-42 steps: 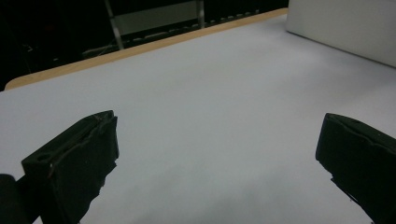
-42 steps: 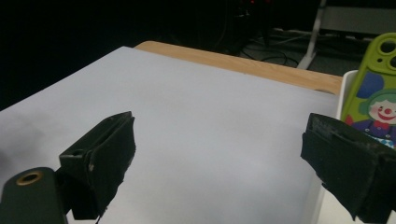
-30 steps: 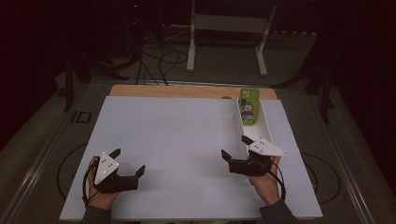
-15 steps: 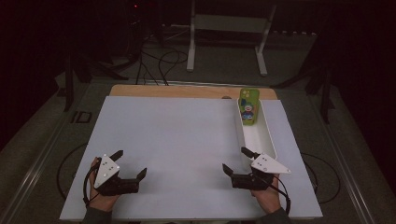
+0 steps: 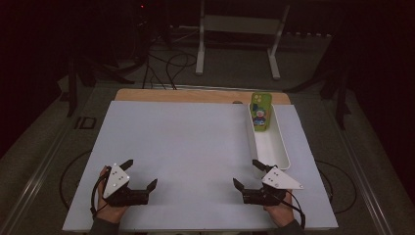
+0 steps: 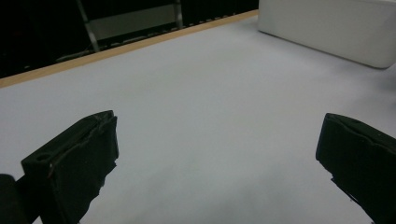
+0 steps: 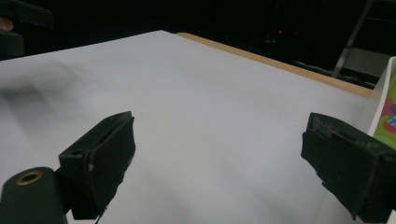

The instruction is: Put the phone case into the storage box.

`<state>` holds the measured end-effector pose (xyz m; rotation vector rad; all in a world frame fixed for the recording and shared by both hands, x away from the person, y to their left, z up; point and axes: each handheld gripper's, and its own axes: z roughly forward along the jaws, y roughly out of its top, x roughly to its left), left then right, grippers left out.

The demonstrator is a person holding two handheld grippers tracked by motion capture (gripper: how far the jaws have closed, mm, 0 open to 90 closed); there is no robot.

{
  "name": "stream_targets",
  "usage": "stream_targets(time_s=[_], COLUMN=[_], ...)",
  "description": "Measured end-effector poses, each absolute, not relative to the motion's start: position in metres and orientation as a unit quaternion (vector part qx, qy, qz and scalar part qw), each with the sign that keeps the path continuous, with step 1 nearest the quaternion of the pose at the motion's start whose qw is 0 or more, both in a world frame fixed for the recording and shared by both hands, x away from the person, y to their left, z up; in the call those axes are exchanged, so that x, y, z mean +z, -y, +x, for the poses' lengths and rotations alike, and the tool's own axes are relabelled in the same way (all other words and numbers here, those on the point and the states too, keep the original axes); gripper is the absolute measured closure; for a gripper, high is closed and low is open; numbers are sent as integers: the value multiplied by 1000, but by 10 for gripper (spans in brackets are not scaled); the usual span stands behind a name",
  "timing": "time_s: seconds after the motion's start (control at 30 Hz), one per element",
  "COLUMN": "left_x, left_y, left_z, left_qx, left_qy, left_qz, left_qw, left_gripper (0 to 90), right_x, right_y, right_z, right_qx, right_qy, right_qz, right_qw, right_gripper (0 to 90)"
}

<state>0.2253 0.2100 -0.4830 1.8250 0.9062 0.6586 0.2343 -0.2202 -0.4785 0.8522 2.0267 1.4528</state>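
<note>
A white oblong tray (image 5: 282, 152) lies on the right of the white table sheet (image 5: 186, 142). A green case with a cartoon figure (image 5: 261, 113) leans at the tray's far end. My left gripper (image 5: 142, 172) rests near the front left of the sheet, open, with nothing between its jaws. My right gripper (image 5: 245, 172) sits just in front of the tray's near end, also open and empty. In the left gripper view the gripper (image 6: 217, 154) points across bare sheet toward the tray (image 6: 327, 23). In the right gripper view the gripper (image 7: 222, 158) has the tray wall (image 7: 380, 93) and the green case (image 7: 387, 122) at its right edge.
A wooden board edge (image 5: 195, 95) runs along the far side of the sheet. Behind the table stand a white metal frame (image 5: 240, 29) and cables on the dark floor (image 5: 166, 63). The left gripper (image 7: 18, 23) appears at the top left of the right gripper view.
My right gripper has drawn back from beside the tray's near end toward the front edge of the table. The left gripper has shifted slightly nearer too. Both stay open.
</note>
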Motion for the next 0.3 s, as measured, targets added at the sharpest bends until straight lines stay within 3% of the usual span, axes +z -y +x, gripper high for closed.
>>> stream_targets(time_s=[0.3], left_x=[-483], left_y=[-211], left_z=[226], left_qx=[272], left_qy=[-374], left_qz=[746], left_qw=[479], left_gripper=[0], right_x=[-480], right_y=[221], right_z=[233], right_qx=[532], right_qy=[-746], right_qz=[313], right_qw=[250], right_gripper=[92])
